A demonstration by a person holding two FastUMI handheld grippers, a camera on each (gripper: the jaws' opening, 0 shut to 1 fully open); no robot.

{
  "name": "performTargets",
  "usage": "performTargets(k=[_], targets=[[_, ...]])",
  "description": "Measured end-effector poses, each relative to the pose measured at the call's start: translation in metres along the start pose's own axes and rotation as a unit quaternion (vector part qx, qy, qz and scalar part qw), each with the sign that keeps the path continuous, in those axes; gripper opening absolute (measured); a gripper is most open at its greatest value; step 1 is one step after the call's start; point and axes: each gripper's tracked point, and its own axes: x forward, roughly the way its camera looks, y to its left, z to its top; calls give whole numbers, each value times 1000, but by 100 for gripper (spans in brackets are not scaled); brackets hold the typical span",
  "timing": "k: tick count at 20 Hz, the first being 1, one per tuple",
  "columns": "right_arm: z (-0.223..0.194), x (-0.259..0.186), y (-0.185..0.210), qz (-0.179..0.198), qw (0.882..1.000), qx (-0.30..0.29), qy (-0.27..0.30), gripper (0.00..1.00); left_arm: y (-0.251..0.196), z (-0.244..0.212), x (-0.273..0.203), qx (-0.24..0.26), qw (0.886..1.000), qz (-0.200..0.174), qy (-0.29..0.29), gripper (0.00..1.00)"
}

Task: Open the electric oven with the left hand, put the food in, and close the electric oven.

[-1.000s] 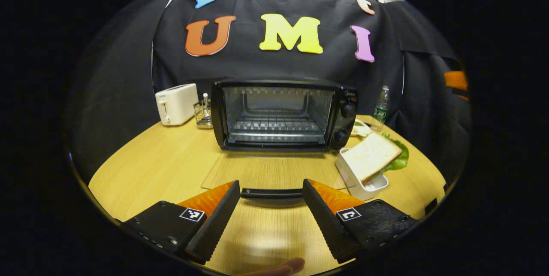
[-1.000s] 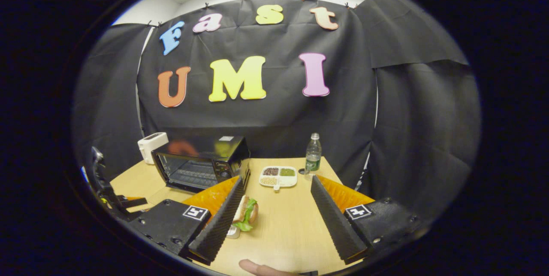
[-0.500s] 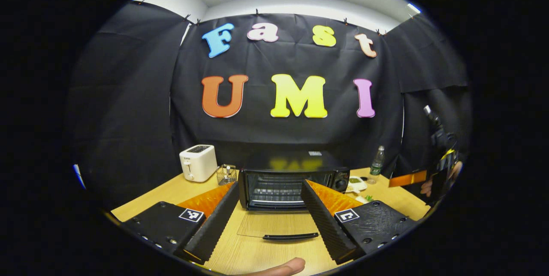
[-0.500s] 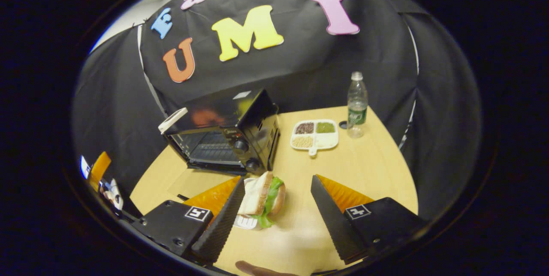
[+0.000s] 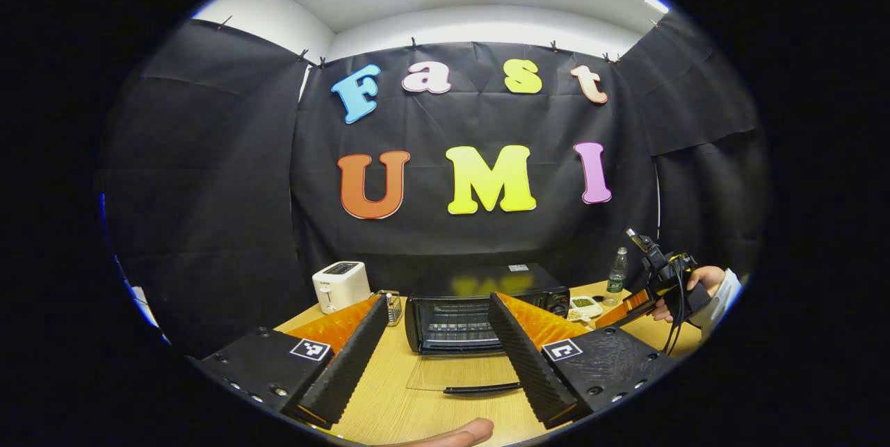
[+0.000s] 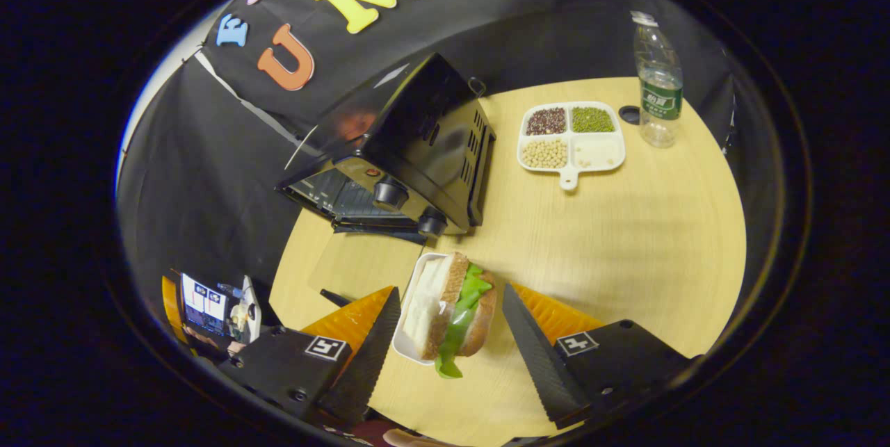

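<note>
A: What changed?

B: Left gripper [image 5: 434, 356] has pulled back and up from the oven [image 5: 487, 311]; a second ago its fingers flanked the door handle [image 5: 483, 388]. Door now lies flat on the table [image 5: 389, 405], cavity open toward the front edge. Opening step looks done.

A: Left claw?

B: Spread wide, holding nothing, touching nothing.

A: Rightward?

B: Right gripper [image 6: 448, 336] has swung down over the sandwich [image 6: 452, 311], which sits in a white tray [image 6: 407, 350] just beside the oven's knob corner. Jaws wide, fingers either side of the food, not yet pressing it. Pickup seems next.
</note>
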Motion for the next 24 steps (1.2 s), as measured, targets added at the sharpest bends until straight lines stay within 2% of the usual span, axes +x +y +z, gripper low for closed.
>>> performTargets(k=[2,3,4,5,6,7,9,10,11,13,14,15,16,18,19,24], targets=[[-9,5,-9,2,999,15,44,86,-1,-1,-2,6,1000,3,1,95],[-15,8,-6,20,997,32,70,92,-2,0,-2,9,1000,3,1,95],[-17,12,-1,41,994,52,83,87,-2,1,-1,12,1000,7,1,95],[-18,17,0,56,992,66,95,91,-2,0,-1,13,1000,7,2,95],[-20,21,1,65,990,71,107,81,-6,-1,1,14,1000,4,6,95],[-23,25,0,71,988,74,117,79,-7,-3,2,15,1000,3,9,95],[-34,29,6,90,982,77,149,67,-10,-4,3,19,1000,3,13,96],[-34,33,7,93,981,79,150,56,-10,-5,2,21,1000,2,15,96],[-33,30,6,96,981,82,149,54,-11,-8,2,21,1000,1,16,89],[-33,29,8,98,982,87,139,49,-10,-9,1,21,1000,1,18,89],[-34,28,9,95,982,91,135,42,-9,-9,-2,20,1000,1,18,96],[-35,27,10,90,983,95,127,41,-8,-8,-6,19,1000,1,16,96],[-35,23,11,85,984,100,120,40,-7,-7,-9,17,1000,1,14,89],[-35,16,13,76,986,111,97,37,-2,-10,-16,16,1000,-2,14,89],[-37,9,16,74,987,116,83,37,1,-10,-20,17,1000,0,12,95],[-53,-19,42,75,987,143,2,37,7,-15,-39,10,1000,-11,7,95]])
